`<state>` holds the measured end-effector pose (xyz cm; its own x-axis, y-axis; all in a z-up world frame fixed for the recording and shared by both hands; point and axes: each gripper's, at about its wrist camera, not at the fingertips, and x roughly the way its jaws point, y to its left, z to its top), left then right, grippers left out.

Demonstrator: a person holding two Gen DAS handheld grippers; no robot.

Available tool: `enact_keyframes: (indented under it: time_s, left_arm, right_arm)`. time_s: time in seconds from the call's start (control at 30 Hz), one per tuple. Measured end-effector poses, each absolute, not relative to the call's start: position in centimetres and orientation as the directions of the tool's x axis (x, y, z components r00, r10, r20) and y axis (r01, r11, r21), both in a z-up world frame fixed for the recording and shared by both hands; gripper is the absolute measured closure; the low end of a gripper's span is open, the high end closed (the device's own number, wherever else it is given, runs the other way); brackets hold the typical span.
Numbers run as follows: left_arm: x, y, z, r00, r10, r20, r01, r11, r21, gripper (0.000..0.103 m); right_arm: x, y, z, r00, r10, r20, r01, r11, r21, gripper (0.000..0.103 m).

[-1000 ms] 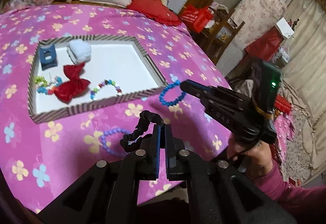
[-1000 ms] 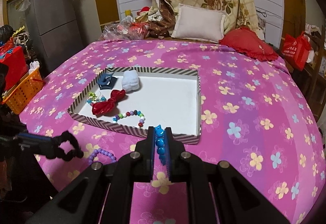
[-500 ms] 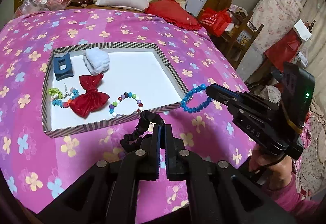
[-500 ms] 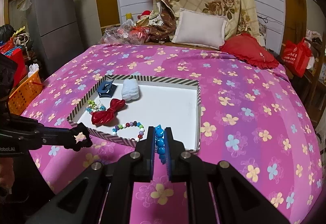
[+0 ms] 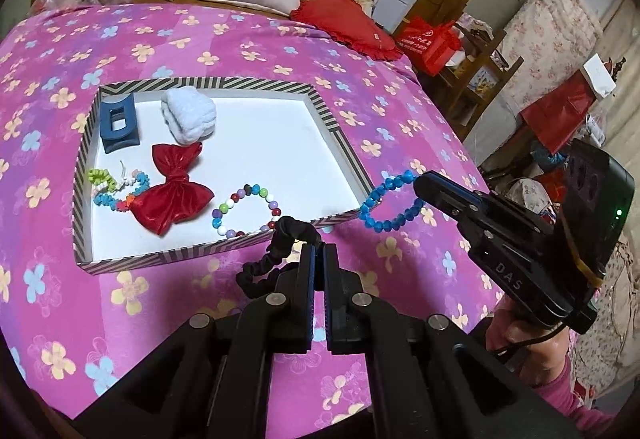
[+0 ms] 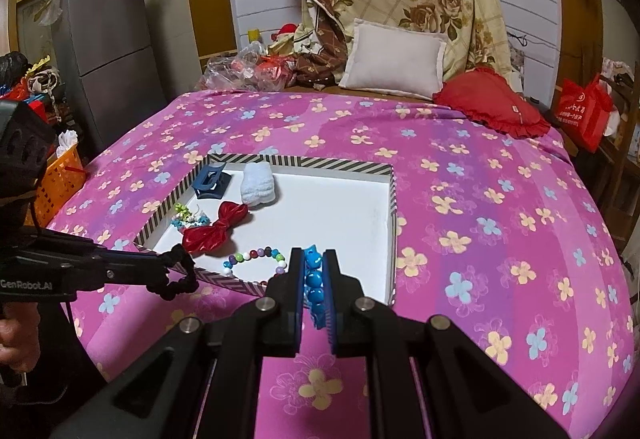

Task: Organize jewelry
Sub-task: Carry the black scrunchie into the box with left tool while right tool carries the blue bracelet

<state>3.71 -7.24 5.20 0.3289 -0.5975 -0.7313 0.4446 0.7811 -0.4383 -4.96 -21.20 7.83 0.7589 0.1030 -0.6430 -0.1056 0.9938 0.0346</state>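
A striped-rim tray [image 5: 352,163] [image 6: 394,199] with a white floor lies on the pink flowered bed. In it are a blue hair claw [image 5: 118,125], a white fluffy scrunchie [image 5: 190,115], a red bow [image 5: 174,191], a green and blue bead string [image 5: 116,187] and a multicolour bead bracelet [image 5: 246,209] [image 6: 256,259]. My left gripper [image 5: 318,249] is shut on a black scrunchie [image 5: 276,255] [image 6: 178,275], held just above the tray's near edge. My right gripper [image 6: 314,255] [image 5: 420,181] is shut on a blue bead bracelet [image 5: 390,201] [image 6: 314,283], beside the tray's near right corner.
A white pillow [image 6: 394,57] and a red cushion [image 6: 492,101] lie at the head of the bed. An orange basket [image 6: 60,179] and a grey fridge [image 6: 108,51] stand to the left. A red bag [image 5: 434,41] and shelves stand to the right.
Both grippers have moved forward and up toward the tray's near edge, each still holding its item. The purple bead bracelet seen on the bed earlier is out of view.
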Motion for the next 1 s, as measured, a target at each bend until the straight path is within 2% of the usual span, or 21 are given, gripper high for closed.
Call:
enact_keyframes:
  time_s: [1.0]
  left_arm:
    - [8.5,-9.9,5.9,0.427,-0.499,-0.754,0.419,0.848,-0.325,0.103]
  right_arm:
    - [-1.4,-21.2,6.7,0.738,0.115,-0.665,-0.112,0.993,0.047,0.094]
